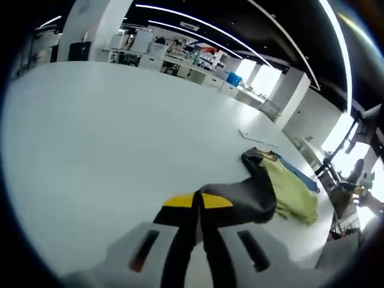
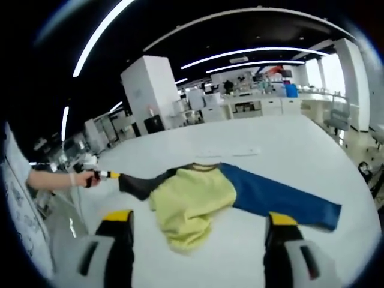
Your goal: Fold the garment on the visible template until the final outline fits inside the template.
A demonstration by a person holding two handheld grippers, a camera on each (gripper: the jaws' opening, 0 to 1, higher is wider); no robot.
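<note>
The garment lies on the white table (image 2: 288, 144). It has a yellow-green body (image 2: 192, 198), a blue sleeve (image 2: 282, 201) stretched out to the right and a black sleeve (image 2: 141, 183) pulled out to the left. My left gripper (image 1: 198, 201) is shut on the end of the black sleeve (image 1: 246, 195), and beyond it lies the yellow-green body (image 1: 291, 189). In the right gripper view a hand (image 2: 54, 179) holds that left gripper (image 2: 99, 175) at the sleeve's tip. My right gripper (image 2: 199, 217) is open, its yellow-tipped jaws wide apart just short of the body's near hem.
A thin pale strip (image 2: 231, 153) lies on the table beyond the collar. The table's edge runs close on the left (image 2: 78, 204). A white pillar (image 2: 150, 90), desks and shelves (image 2: 252, 105) stand behind the table. A chair (image 2: 339, 117) is at the far right.
</note>
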